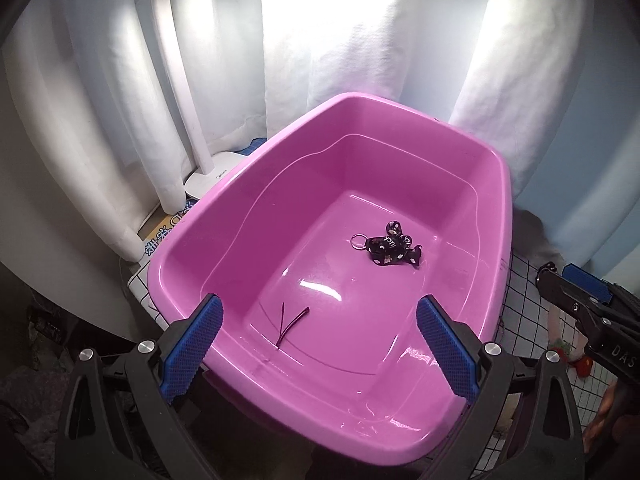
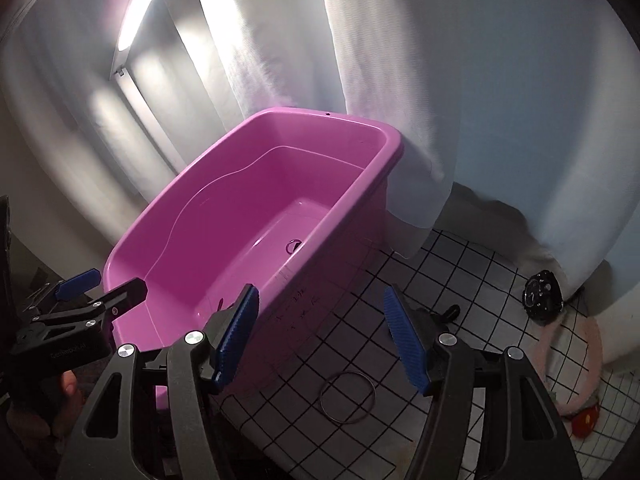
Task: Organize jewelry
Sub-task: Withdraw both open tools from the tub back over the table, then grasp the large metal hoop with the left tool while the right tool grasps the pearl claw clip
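Right claw (image 2: pixel 320 336), nearest the lens, stands spread and empty above a gridded cloth (image 2: pixel 472 280); left claw (image 1: pixel 318 344), likewise spread and empty, hovers over the near rim of a pink tub (image 1: pixel 224 208). Ahead of the left claw, on the tub floor, lie a black printed strap with key ring (image 1: pixel 390 245) and a thin dark hairpin (image 1: pixel 290 322). Just below the right claw lies a thin wire bangle (image 2: pixel 347 397). Step in hand, judged: fetching the next piece. Next move: descend, close on the bangle.

Home room, you're working at a draped window: white curtains (image 1: pixel 320 40) ahead of your tool, white desk lamp (image 1: pixel 180 92) left, grid-patterned cloth (image 2: pixel 460 280) covering the table below.
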Tool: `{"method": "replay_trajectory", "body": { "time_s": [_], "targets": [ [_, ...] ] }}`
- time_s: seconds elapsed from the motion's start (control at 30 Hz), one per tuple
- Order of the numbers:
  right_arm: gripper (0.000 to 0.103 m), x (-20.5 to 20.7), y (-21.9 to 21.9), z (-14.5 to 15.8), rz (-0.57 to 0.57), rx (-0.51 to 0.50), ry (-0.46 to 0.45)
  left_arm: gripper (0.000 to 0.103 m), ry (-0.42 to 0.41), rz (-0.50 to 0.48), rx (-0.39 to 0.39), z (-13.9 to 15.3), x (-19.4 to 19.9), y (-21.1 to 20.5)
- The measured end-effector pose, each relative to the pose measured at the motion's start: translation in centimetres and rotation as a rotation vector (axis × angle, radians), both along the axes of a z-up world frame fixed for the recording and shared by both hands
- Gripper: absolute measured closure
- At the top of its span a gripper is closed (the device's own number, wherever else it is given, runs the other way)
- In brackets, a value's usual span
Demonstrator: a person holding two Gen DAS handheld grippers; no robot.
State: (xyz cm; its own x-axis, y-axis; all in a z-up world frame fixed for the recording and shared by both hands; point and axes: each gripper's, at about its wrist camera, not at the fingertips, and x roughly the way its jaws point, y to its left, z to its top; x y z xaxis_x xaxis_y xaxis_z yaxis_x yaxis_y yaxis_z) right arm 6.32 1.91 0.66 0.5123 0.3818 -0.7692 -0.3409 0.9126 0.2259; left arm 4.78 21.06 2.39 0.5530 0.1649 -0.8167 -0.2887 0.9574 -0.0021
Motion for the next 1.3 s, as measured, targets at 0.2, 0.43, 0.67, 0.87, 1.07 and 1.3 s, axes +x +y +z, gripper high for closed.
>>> {"method": "replay_trajectory", "body": {
  "time_s": [0.2,0.43,0.67,0.87,1.07,1.3],
  "targets": [
    [0.041,-5.3,-5.4,-1.9,-0.168,0.016,0.021,0.007,-0.027,-0.177,-0.026,0.3,-1.4,-4.5],
    [0.041,-11.4,-12.8,-4.3,-0.372,0.014,0.058,0.007,-0.021,-0.422,-0.026,-0.4,-2.9,-11.8],
    [0.039,-16.7,-19.7,-5.3,-0.518,0.001,0.073,0.007,0.024,-0.478,-0.069,-2.9,-4.3,-15.7],
    [0.039,-19.4,-24.7,-7.5,-0.538,0.016,0.104,0.007,0.089,-0.385,-0.082,-6.2,-5.1,-17.7],
    [0.039,-21.0,-28.9,-9.4,-0.498,0.039,0.11,0.007,0.119,-0.24,-0.071,-8.7,-6.8,-19.0],
    [0.039,-20.4,-30.8,-12.0,-0.409,0.057,0.116,0.007,0.111,-0.097,-0.04,-10.5,-9.1,-19.4]
  ]
}}
